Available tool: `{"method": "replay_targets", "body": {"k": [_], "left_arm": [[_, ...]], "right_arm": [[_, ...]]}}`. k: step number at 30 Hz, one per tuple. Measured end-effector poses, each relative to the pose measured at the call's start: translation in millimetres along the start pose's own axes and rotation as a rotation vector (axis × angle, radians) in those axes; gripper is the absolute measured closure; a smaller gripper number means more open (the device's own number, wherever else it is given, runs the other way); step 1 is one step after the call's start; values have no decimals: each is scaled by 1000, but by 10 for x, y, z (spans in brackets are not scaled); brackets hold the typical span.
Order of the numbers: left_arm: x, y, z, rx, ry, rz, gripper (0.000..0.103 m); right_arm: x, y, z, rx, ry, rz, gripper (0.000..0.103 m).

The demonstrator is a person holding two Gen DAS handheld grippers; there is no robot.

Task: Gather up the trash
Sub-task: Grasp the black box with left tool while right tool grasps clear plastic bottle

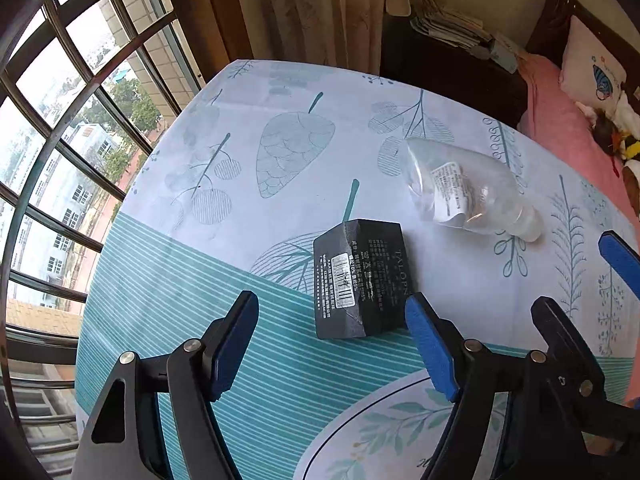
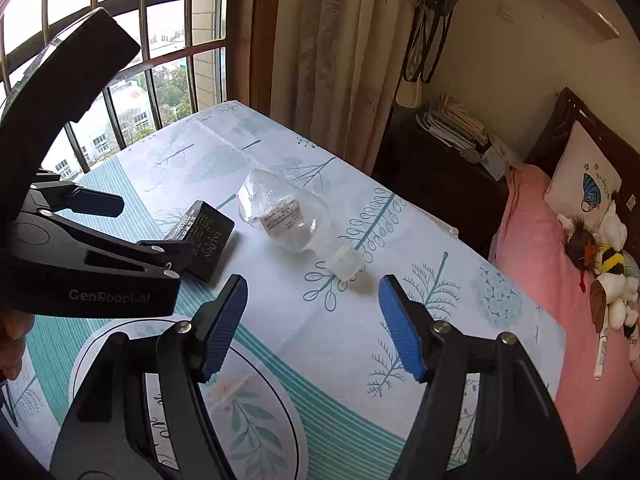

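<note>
From the left wrist we see the black box (image 1: 362, 280) mid-table (image 1: 168, 280), just before our left gripper (image 1: 332, 312), fingers spread. From the right wrist, the clear bottle (image 2: 288, 216) lies ahead of our right gripper (image 2: 312, 300), fingers apart, bare cloth around.

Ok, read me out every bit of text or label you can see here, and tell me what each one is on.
"TALOPN", as best it reads: on the black box.
"GenRobot.ai": on the left hand-held gripper, partly blurred.
Fine print and barcode sticker on the black box: too small to read.
White label on the clear plastic bottle: too blurred to read.
Script on the tablecloth: cut off, unreadable.
</note>
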State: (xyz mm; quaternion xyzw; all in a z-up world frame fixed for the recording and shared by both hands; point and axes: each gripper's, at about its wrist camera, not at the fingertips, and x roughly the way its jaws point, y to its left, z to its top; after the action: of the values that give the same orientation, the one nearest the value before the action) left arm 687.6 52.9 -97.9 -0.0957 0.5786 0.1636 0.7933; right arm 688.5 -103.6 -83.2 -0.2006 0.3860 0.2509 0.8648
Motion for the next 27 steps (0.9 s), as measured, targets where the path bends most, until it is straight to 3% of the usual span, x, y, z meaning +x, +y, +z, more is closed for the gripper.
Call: {"method": "replay_targets", "body": {"k": [3, 6, 11, 15, 18, 27], "left_arm": [[151, -11, 66, -44, -8, -34, 29], [278, 23, 129, -57, 15, -28, 45], [327, 30, 195, -48, -20, -29, 52], [285, 193, 169, -58, -28, -46, 69], [279, 343, 167, -104, -19, -86, 71], [236, 586, 71, -146, -19, -94, 72]], "right_arm": [[174, -38, 19, -19, -10, 0, 37], [345, -23, 38, -40, -7, -13, 37], [560, 48, 50, -88, -16, -21, 37], [635, 205, 63, -152, -37, -53, 36], [743, 294, 97, -190, -49, -76, 35], [1093, 630, 250, -349, -81, -197, 35]]}}
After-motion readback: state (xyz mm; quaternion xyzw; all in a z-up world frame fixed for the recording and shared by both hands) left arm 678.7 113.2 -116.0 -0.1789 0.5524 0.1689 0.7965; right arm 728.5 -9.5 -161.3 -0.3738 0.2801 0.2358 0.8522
